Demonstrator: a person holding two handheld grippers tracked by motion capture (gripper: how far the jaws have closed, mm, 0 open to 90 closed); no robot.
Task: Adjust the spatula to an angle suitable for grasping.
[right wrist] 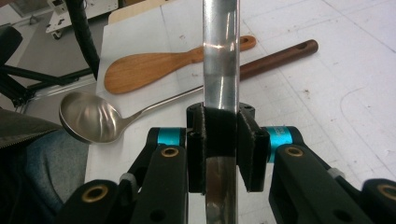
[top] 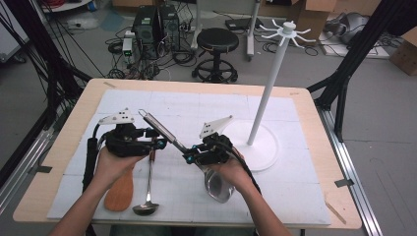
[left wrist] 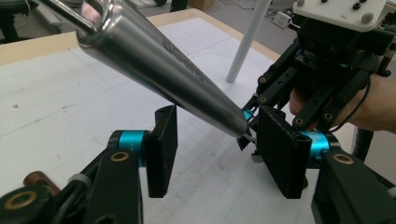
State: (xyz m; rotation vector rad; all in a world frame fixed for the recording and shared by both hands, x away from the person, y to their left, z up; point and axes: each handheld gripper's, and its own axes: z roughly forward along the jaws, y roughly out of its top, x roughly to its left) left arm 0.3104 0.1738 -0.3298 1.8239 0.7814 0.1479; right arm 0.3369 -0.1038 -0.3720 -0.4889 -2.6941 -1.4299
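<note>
A steel utensil with a thick polished handle (top: 160,127) and a broad shiny head (top: 219,187) is held slanted above the mat. My right gripper (top: 189,156) is shut on its narrow neck; in the right gripper view the handle (right wrist: 221,60) runs straight up between the closed pads of that gripper (right wrist: 222,116). My left gripper (top: 160,142) is open at the handle's lower end. In the left gripper view the handle (left wrist: 159,70) crosses above the spread jaws of the left gripper (left wrist: 217,116), and the right gripper (left wrist: 247,135) grips just beyond.
A wooden spatula (top: 120,189) and a steel ladle (top: 146,206) with a dark wood handle lie at the near left of the white mat (top: 196,103). A white hook stand (top: 268,88) rises from a round base (top: 265,147) at the right. A stool (top: 216,42) stands behind the table.
</note>
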